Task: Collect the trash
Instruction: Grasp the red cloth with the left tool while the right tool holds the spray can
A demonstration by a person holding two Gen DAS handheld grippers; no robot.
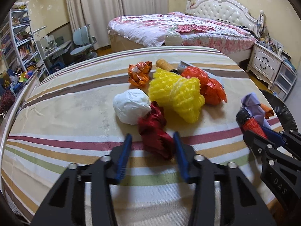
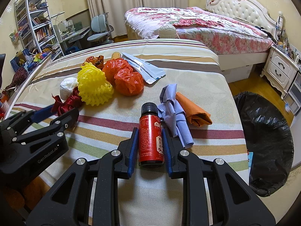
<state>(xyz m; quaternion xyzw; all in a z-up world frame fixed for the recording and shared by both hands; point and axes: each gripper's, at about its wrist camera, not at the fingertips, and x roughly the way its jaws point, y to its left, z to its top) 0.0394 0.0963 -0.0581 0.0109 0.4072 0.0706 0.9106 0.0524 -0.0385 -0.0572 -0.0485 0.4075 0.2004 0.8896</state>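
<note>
Left wrist view: left gripper (image 1: 152,146) tilted down over striped table (image 1: 56,98), jaws apart, right pad touching dark red crumpled wrapper (image 1: 153,130), left pad clear of it. White paper ball (image 1: 131,106), yellow foam net (image 1: 176,96), orange bags (image 1: 205,82) just beyond.

Right wrist view: right gripper (image 2: 149,133) pinching red bottle (image 2: 150,137) by its sides, cap forward. Lilac paper (image 2: 174,113), orange paper (image 2: 193,111) beside. Black-lined bin (image 2: 267,141) right of table.

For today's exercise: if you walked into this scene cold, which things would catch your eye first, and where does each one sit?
The bright yellow foam net stands out first, in the middle of the litter on the striped table, with orange plastic bags beside it. Next, the red bottle clamped in the right gripper near the table's front edge. The black-lined bin waits beside the table.
</note>
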